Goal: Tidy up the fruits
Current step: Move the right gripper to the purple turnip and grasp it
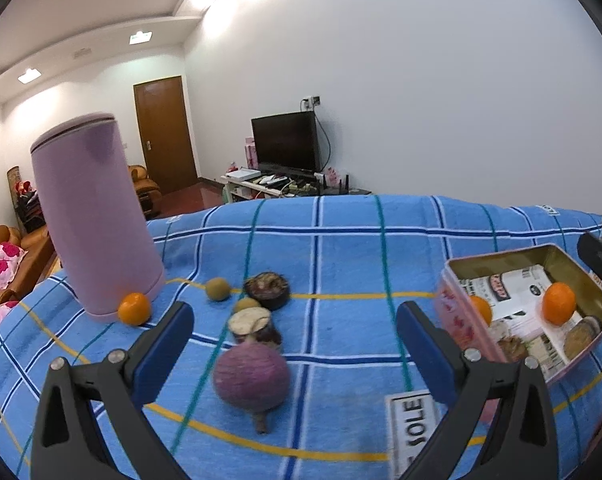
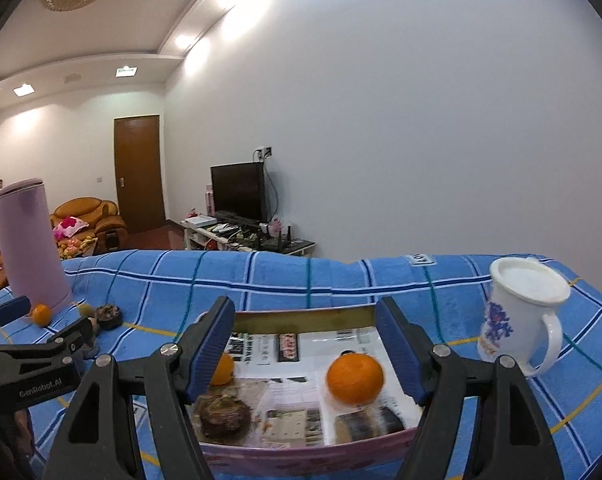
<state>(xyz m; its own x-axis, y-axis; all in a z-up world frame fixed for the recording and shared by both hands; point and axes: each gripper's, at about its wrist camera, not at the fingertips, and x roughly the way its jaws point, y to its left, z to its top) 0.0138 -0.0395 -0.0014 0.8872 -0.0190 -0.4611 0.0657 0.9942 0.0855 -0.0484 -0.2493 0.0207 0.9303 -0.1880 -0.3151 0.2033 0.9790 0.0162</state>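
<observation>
Right wrist view showed the right gripper (image 2: 305, 348) with its jaws spread and nothing between the pads, poised over the pink tin box (image 2: 301, 314) lined with printed paper. Just beyond the fingertips an orange (image 2: 355, 378) lay loose in the box; a second orange (image 2: 223, 369) sat partly hidden behind the left finger, and two dark fruits (image 2: 223, 416) rested nearer the front wall. To the right of the box stood a white mug (image 2: 521, 312).

In the left wrist view, the left gripper (image 1: 295, 340) was likewise spread wide and empty, pointing at the fruit not yet gathered. Nearest, between the fingers, lay a round purple fruit (image 1: 252, 378) with a stem, blurred. Beyond it were two halved dark fruits (image 1: 267, 290), two small brown-green fruits (image 1: 217, 289) and, far left, another orange (image 1: 134, 309) touching the base of a tall lilac flask (image 1: 89, 216), all on the blue checked cloth (image 1: 341, 260).

By my judgement the sorting was roughly half done: four pieces were in the box and about six remained outside, the purple one looking like the next candidate.
</observation>
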